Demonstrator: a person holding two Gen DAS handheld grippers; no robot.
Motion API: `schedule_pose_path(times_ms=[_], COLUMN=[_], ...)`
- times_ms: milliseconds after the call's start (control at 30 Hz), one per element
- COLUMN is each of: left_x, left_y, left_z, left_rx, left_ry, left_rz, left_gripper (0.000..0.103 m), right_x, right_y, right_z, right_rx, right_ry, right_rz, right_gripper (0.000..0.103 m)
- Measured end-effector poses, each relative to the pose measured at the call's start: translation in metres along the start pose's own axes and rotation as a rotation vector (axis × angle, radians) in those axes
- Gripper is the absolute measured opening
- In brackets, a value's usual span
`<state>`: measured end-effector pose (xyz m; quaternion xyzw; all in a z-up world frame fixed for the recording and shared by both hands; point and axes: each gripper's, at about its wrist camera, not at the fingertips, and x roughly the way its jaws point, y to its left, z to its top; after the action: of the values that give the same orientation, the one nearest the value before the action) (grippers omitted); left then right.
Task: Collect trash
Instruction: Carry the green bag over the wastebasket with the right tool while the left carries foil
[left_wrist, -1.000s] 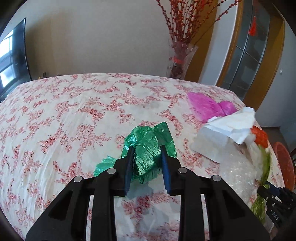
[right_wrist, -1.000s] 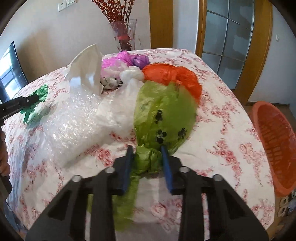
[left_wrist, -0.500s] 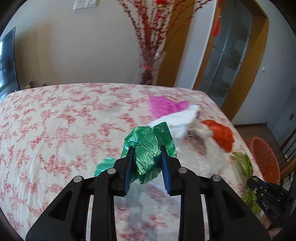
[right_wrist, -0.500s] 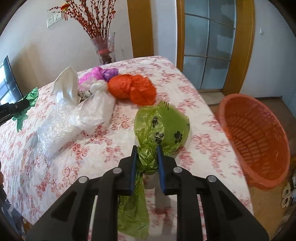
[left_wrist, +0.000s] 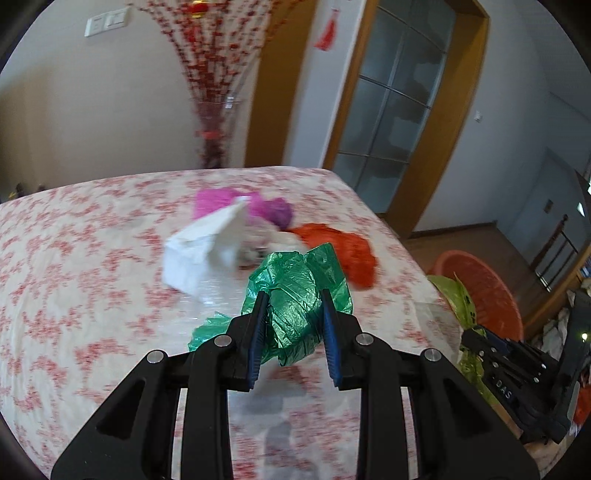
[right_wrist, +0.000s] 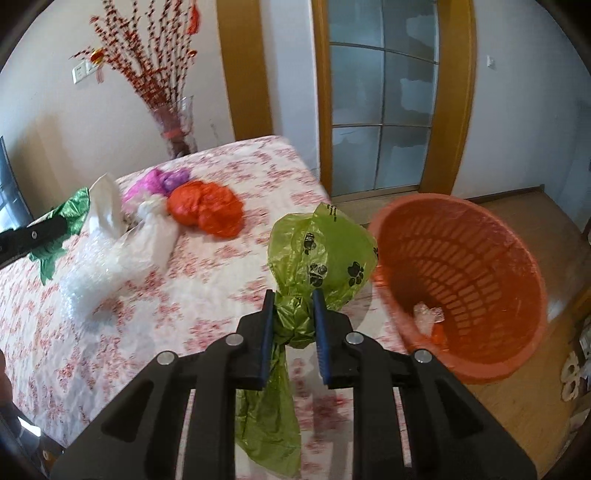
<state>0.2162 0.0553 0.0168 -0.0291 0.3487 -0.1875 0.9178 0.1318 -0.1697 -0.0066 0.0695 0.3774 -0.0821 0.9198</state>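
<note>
We've got the left tool (left_wrist: 293, 325) clamped on a crumpled dark green plastic bag (left_wrist: 295, 295), held up off the worktop (left_wrist: 74, 295). Right tool (right_wrist: 293, 314) is pinched tight on the knotted neck of a lime green paw-print bag (right_wrist: 325, 254), tail hanging down between the fingers, bag lifted over the worktop's near edge, just beside the orange mesh basket (right_wrist: 461, 280). The basket stands on the wood floor (right_wrist: 524, 398) off the worktop corner, with a few clear and orange scraps in the bottom. Further out on the floral cloth: bubble wrap (right_wrist: 88, 280), a white bag (right_wrist: 155, 236), white paper bag (left_wrist: 207, 247), an orange bag (right_wrist: 207, 210), then pink-purple bags (right_wrist: 162, 181). Far edge: glass vase (right_wrist: 175, 125) with red berry branches.
</note>
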Motion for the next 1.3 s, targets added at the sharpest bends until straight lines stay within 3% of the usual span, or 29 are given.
schedule_pose_path(times_ms=[700, 1300], left_x=[0.056, 0.102], left_y=[-0.126, -0.208], left_z=[-0.002, -0.004], left_rx=[0.108, 0.154], left_ry=[0.058, 0.113], left_rz=[-0.173, -0.292], left_gripper=[0.028, 0.028], right_x=[-0.023, -0.003], right_y=[-0.110, -0.181], right_z=[0.019, 0.022], right_rx=[0.139, 0.235], right_ry=[-0.101, -0.096], right_rz=[-0.129, -0.168], right_gripper=[0.021, 0.021])
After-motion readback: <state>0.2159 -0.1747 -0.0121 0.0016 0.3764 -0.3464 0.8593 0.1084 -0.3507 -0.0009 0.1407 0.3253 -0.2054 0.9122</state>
